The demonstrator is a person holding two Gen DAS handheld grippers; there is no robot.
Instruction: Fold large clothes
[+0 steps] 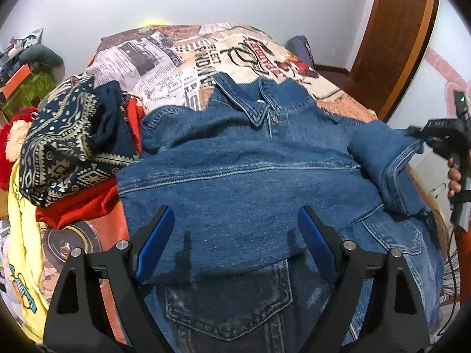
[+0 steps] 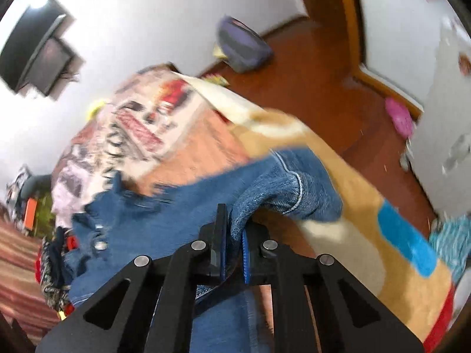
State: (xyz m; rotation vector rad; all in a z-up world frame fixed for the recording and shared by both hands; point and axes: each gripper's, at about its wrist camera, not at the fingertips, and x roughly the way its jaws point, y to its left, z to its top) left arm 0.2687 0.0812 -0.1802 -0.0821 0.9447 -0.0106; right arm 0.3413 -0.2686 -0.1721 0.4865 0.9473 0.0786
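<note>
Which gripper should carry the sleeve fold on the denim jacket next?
Right. The right gripper is shut on the denim jacket sleeve; the left gripper hangs open above the back panel, gripping nothing.

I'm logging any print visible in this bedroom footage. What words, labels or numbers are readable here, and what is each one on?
"FLEET", seen rotated: on the newspaper-print bedspread, above the denim jacket.
Larger black letters beside it, perhaps "FINDING": partly hidden, unsure.
Red lettering near the bedspread's far right: upside down, not reliably readable.
Small newsprint columns on the bedspread: too small.
White digits on the right claw body: too blurred.
Right wrist view: motion-blurred, nothing readable.
</note>
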